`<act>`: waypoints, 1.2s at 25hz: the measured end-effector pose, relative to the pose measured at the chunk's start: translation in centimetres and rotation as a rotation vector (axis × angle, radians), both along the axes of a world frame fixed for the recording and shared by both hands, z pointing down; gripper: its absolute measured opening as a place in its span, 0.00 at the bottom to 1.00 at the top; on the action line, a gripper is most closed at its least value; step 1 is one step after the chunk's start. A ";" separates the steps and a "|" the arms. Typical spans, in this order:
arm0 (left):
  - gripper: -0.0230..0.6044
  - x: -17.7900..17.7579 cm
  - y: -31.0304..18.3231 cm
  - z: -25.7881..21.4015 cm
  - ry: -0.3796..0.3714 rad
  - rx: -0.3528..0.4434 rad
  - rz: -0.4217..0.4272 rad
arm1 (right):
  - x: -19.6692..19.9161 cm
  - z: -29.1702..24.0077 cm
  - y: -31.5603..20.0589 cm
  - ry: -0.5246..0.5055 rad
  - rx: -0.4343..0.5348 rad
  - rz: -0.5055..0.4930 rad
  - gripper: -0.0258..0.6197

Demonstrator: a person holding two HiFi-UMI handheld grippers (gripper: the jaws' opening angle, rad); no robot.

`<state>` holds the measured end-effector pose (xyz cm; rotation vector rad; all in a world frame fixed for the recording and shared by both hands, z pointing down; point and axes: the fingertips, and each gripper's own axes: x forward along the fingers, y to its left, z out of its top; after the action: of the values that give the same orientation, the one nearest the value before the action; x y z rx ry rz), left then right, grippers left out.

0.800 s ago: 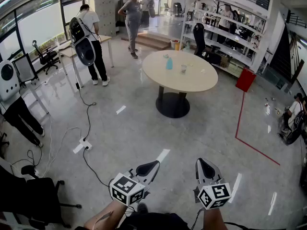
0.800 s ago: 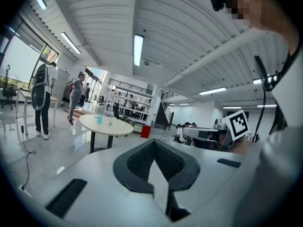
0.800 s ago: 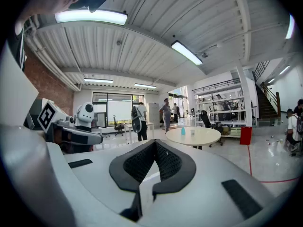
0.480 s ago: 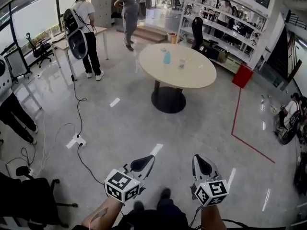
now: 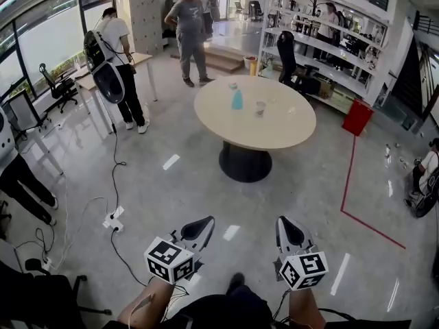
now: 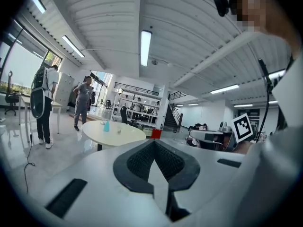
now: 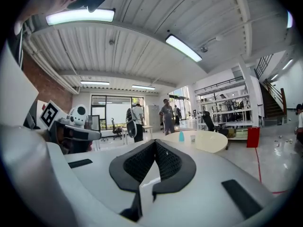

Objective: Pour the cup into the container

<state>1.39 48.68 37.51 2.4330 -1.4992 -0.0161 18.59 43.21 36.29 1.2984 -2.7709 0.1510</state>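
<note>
A round beige table (image 5: pixel 274 125) stands across the floor ahead of me. On it are a small blue container (image 5: pixel 236 100) and, just to its right, a clear cup (image 5: pixel 260 108). Low in the head view, far short of the table, my left gripper (image 5: pixel 204 223) and right gripper (image 5: pixel 284 225) are both shut with nothing in them. The left gripper view looks past the left gripper (image 6: pixel 154 144) to the table (image 6: pixel 124 132) and the blue container (image 6: pixel 106 126). Beyond the right gripper (image 7: pixel 155 144), the right gripper view shows the blue container (image 7: pixel 181 136) and the cup (image 7: pixel 192 138).
A power strip and cables (image 5: pixel 114 221) lie on the floor to my left. Two people (image 5: pixel 188 29) stand behind the table near a desk (image 5: pixel 140 59). Shelving (image 5: pixel 329 43) and a red bin (image 5: pixel 357 117) are at the right. A red tape line (image 5: pixel 348 184) marks the floor.
The table has drawn nearer and shifted slightly right in the head view as I move towards it. Both grippers stay shut, low in front of me.
</note>
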 end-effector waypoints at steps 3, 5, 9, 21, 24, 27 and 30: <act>0.02 1.3 -4.6 -1.0 0.005 0.012 -0.010 | 0.5 -0.7 -4.6 0.010 0.007 -0.041 0.04; 0.02 2.2 -7.1 -1.2 0.006 0.019 -0.020 | 1.1 -0.9 -7.2 0.032 0.028 -0.063 0.04; 0.02 2.9 -11.9 -1.4 -0.021 0.004 -0.020 | 1.7 -0.9 -12.5 0.019 0.021 -0.066 0.04; 0.02 -0.7 -31.4 0.9 -0.015 0.022 0.031 | -2.5 1.2 -30.8 0.021 0.019 -0.033 0.04; 0.02 -3.2 -36.7 0.2 -0.004 0.043 0.050 | -4.6 0.5 -35.9 0.010 0.031 -0.006 0.04; 0.02 -5.3 -41.6 -0.9 -0.002 0.061 0.105 | -6.7 -0.4 -41.1 0.018 0.032 0.021 0.04; 0.02 -7.4 -46.9 -0.9 -0.003 0.055 0.120 | -8.6 -0.8 -46.2 0.028 0.042 0.042 0.04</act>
<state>-6.04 1.80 36.59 2.5632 -1.3691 -0.0294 9.98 -2.98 35.49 1.3583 -2.7387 0.0772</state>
